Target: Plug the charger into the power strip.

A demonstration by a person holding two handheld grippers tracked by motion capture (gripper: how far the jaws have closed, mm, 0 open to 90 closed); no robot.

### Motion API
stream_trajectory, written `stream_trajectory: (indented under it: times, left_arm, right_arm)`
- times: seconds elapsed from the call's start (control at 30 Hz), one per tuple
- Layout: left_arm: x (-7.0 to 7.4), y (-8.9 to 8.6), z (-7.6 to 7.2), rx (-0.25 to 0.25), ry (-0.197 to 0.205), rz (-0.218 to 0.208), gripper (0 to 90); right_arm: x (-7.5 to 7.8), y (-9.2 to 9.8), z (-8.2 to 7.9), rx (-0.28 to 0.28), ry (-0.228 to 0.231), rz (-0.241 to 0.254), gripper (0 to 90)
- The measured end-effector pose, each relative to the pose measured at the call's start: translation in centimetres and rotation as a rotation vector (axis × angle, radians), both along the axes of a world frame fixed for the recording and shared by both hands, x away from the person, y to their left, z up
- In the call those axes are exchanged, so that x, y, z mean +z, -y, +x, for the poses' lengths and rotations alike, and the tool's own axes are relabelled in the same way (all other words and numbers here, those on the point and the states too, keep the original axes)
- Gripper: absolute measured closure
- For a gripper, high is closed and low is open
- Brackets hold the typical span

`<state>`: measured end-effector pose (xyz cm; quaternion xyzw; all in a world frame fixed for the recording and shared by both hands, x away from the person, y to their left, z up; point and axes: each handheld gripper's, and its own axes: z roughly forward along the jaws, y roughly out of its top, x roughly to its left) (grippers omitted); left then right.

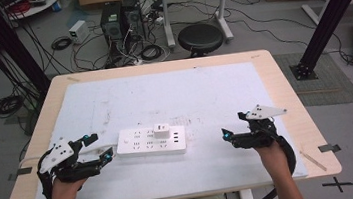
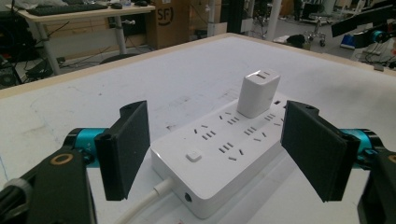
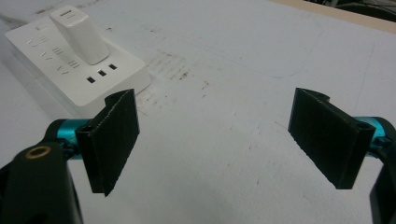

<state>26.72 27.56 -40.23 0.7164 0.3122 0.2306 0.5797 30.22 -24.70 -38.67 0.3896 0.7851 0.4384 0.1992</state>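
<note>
A white power strip (image 1: 151,140) lies on the white mat, and a white charger block (image 1: 161,129) is plugged into its top. My left gripper (image 1: 100,147) sits at the strip's left end, where the white cable (image 1: 97,151) comes out. In the left gripper view its jaws (image 2: 217,149) stand apart with the cable end of the strip (image 2: 224,154) between the pads, the charger (image 2: 258,93) farther off; I see no pad pressing. My right gripper (image 1: 233,126) rests on the mat to the right of the strip, open and empty (image 3: 215,140). The strip (image 3: 119,70) and charger (image 3: 79,32) lie up left of it.
The white mat (image 1: 188,88) covers most of the wooden table (image 1: 289,91). A strip of dark tape (image 1: 329,147) sticks at the table's right edge. Beyond the far edge stand a black stool (image 1: 200,37), computer towers (image 1: 112,18) and loose floor cables.
</note>
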Motion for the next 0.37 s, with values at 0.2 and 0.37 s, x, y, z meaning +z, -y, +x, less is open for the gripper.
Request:
stream_trajectory:
  times: [0.2, 0.37]
  left_arm:
    - [0.19, 0.12, -0.15, 0.005, 0.004, 0.001, 24.1]
    - [0.32, 0.32, -0.26, 0.010, 0.005, 0.003, 24.1]
  right_arm:
    - [-0.01, 0.41, -0.29, -0.005, 0.002, 0.008, 16.9]
    - [0.07, 0.67, -0.59, -0.005, 0.003, 0.008, 16.9]
